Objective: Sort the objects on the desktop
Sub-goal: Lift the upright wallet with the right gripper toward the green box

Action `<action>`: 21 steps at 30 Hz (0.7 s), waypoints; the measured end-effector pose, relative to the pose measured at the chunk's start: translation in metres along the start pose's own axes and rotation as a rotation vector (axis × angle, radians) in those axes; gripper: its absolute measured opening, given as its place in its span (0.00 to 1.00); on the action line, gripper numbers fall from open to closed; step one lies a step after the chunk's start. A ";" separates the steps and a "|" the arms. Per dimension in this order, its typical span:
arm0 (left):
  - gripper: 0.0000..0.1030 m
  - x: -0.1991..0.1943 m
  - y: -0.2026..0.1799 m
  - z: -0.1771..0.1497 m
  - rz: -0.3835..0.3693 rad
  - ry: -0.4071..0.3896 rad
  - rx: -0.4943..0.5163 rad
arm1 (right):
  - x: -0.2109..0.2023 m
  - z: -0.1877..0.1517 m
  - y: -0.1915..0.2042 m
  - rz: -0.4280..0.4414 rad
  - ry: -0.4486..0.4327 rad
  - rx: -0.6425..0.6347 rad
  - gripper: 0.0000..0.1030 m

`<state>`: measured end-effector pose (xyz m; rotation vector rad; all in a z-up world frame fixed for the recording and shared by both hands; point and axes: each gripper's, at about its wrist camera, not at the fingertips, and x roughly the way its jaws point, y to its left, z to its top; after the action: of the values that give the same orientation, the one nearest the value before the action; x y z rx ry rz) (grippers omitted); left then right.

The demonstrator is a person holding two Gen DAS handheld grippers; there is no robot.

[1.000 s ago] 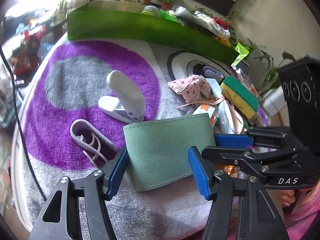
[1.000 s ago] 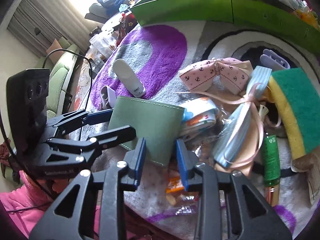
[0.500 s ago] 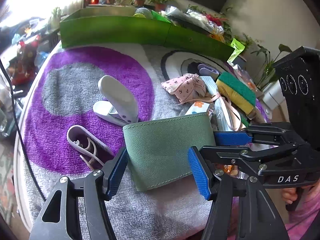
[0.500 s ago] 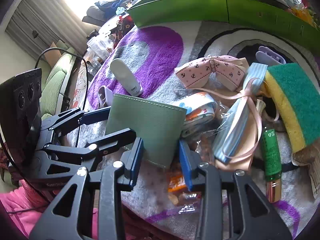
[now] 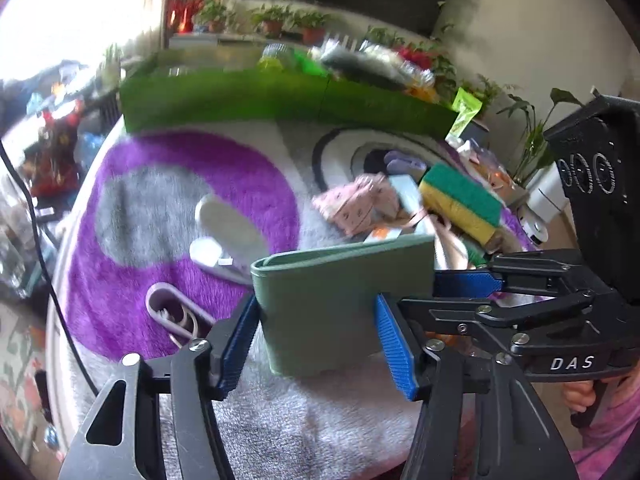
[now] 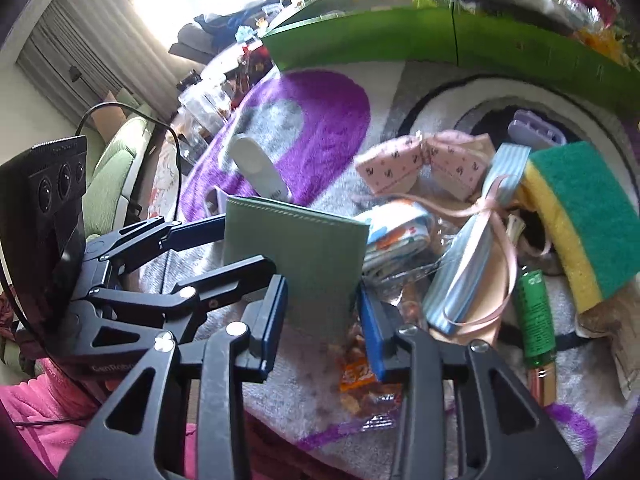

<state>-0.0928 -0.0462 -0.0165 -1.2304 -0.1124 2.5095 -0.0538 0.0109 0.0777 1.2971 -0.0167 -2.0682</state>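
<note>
A green folded wallet (image 5: 340, 296) is tilted up off the fluffy purple and grey rug (image 5: 168, 208). My left gripper (image 5: 316, 344) has its blue pads on the wallet's two side edges. My right gripper (image 6: 322, 320) straddles the wallet's near corner (image 6: 296, 264) from the right side; its jaws stand a little wider than the wallet. In the left wrist view the right gripper's fingers (image 5: 464, 284) reach in from the right.
A white stapler (image 5: 228, 232) and a lilac clip (image 5: 176, 312) lie left of the wallet. A pink bow (image 6: 424, 160), striped blue pouch (image 6: 476, 240), yellow-green sponge (image 6: 576, 216), green tube (image 6: 534, 316) and snack packet (image 6: 360, 376) lie right. Green bins (image 5: 280, 100) stand behind.
The wallet has been raised from lying flat to tilted up on edge. Both grippers lifted and the views swung upward. The left jaws closed onto the wallet's sides.
</note>
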 end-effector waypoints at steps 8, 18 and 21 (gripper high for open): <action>0.54 -0.002 -0.006 0.002 0.013 -0.021 0.024 | -0.011 0.006 -0.005 -0.007 -0.051 0.001 0.34; 0.54 0.012 0.005 -0.010 -0.008 -0.009 -0.010 | -0.002 -0.005 -0.005 -0.094 -0.077 -0.045 0.36; 0.54 0.009 0.009 -0.008 0.025 -0.032 -0.030 | 0.000 -0.005 -0.009 -0.104 -0.064 -0.019 0.36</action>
<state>-0.0944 -0.0517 -0.0304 -1.2111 -0.1435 2.5586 -0.0543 0.0197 0.0720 1.2436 0.0430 -2.1925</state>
